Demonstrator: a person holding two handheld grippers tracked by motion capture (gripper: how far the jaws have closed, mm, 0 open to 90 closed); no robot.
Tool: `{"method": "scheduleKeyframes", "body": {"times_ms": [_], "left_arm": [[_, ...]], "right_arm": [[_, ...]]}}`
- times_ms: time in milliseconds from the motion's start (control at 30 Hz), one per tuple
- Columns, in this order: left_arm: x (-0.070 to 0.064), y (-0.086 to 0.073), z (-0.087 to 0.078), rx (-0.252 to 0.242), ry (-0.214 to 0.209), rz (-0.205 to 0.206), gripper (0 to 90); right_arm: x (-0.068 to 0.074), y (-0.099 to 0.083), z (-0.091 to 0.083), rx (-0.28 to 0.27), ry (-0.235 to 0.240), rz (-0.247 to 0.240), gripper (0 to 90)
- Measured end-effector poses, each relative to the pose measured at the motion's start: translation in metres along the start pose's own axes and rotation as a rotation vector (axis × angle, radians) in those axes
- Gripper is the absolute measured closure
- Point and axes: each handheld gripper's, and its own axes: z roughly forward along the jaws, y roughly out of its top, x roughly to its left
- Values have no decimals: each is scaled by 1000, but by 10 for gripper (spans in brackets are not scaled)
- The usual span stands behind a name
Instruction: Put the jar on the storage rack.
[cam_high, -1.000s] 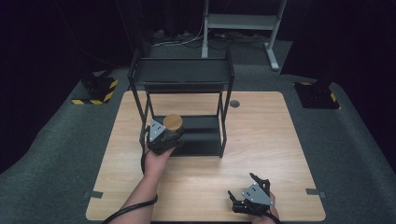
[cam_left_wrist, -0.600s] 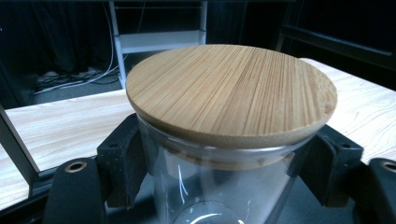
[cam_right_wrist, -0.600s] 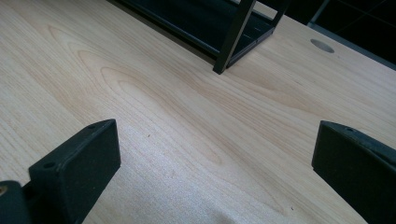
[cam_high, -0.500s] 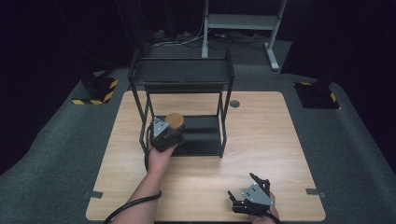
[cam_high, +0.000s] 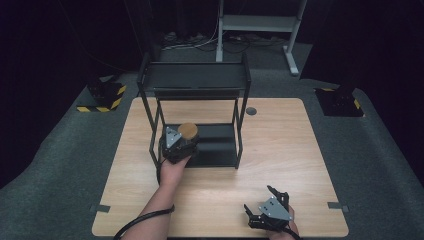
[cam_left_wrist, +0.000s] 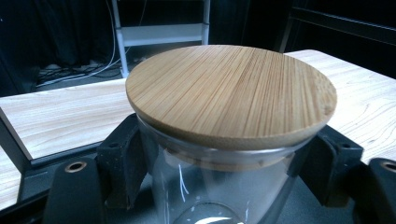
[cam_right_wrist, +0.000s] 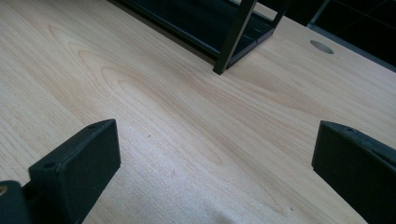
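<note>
A clear glass jar (cam_left_wrist: 219, 191) with a round bamboo lid (cam_left_wrist: 231, 93) is clamped between the jaws of my left gripper (cam_high: 176, 144), just under the lid. In the high view the bamboo lid (cam_high: 188, 131) sits at the front left of the lower shelf of a black two-tier metal rack (cam_high: 196, 76). The jar's base is hidden, so I cannot tell whether it rests on the shelf. My right gripper (cam_high: 270, 209) is open near the table's front edge, right of centre, with only bare wood between its jaws in the right gripper view (cam_right_wrist: 215, 168).
The light wooden table (cam_high: 290, 145) has a round cable hole (cam_high: 251, 111) behind the rack's right side. A rack leg (cam_right_wrist: 232, 42) stands ahead of the right gripper. Dark carpet surrounds the table; a metal frame (cam_high: 260, 22) stands behind it.
My left gripper has carried the jar a little forward and right, further in at the rack's lower shelf. The right gripper has stayed put.
</note>
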Motion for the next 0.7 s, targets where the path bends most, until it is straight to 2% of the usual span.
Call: {"method": "scheduleKeyframes", "body": {"times_ms": [200, 467, 700], "left_arm": [[-3, -2, 0, -2, 2, 20, 261], [-4, -4, -1, -6, -3, 20, 253], [-1, -3, 0, 9, -17, -11, 238]], "right_arm": [[0, 0, 0, 1, 0, 0, 3], [0, 0, 0, 1, 1, 0, 3], [0, 0, 0, 0, 1, 0, 3]]}}
